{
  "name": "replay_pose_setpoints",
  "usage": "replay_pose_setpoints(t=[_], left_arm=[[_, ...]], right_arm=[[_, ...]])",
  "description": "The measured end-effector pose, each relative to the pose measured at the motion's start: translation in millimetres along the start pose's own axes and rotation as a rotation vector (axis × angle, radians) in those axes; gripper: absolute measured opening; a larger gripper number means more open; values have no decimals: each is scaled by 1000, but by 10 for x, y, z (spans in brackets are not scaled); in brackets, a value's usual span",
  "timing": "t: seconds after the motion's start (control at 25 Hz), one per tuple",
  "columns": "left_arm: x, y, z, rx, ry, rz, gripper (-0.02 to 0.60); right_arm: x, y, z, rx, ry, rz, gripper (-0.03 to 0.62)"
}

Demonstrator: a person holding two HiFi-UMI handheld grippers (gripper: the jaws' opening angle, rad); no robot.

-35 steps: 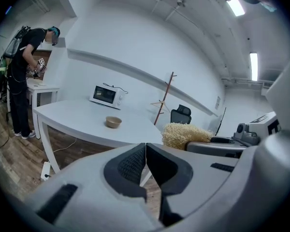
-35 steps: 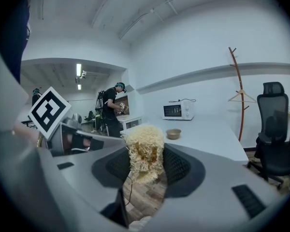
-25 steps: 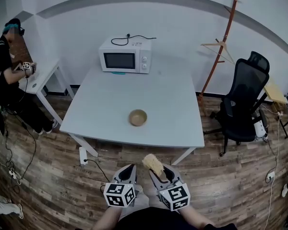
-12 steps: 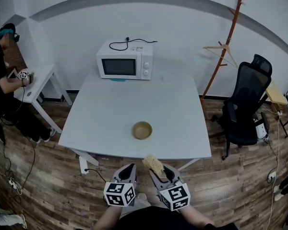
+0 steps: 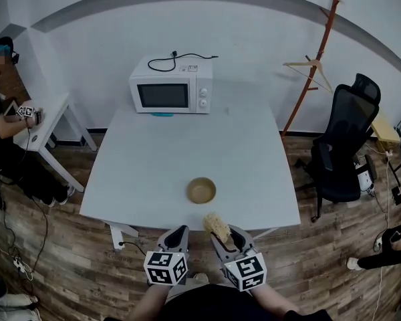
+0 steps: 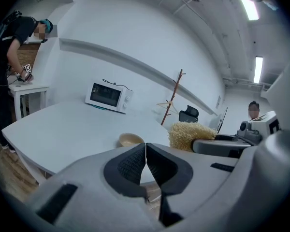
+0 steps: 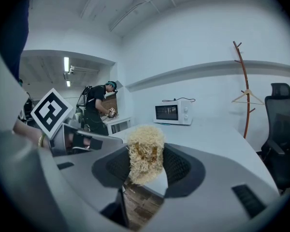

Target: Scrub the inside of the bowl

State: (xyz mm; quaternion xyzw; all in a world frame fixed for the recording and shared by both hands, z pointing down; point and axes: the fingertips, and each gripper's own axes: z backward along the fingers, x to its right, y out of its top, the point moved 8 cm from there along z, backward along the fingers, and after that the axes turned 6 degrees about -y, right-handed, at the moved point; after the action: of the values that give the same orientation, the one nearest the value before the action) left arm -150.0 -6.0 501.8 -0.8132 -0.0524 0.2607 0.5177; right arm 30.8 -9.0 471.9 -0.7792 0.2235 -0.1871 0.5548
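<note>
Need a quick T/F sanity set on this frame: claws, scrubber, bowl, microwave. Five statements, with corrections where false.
1. The right claw grips a fibrous scrubber. True.
2. The left claw is open around the bowl. False: its jaws are together with nothing between them, and the bowl sits apart from it.
3. The bowl stands on the table, close to the near edge. True.
4. The microwave has its door open. False: the door is closed.
5. The scrubber is inside the bowl. False: it is held in the right claw, short of the bowl.
</note>
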Motion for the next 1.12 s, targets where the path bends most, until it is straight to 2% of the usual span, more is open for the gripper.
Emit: replay_pose_setpoints(t=[0.68,1.12], left_arm=[[-446,86,-477,-70,-13,5,20],[-825,165,-1012,-140,-20,38,21]], right_arm=[[275,-45,-388,-67,-70,-17,179],[555,54,-992,-100,-55,8,179]])
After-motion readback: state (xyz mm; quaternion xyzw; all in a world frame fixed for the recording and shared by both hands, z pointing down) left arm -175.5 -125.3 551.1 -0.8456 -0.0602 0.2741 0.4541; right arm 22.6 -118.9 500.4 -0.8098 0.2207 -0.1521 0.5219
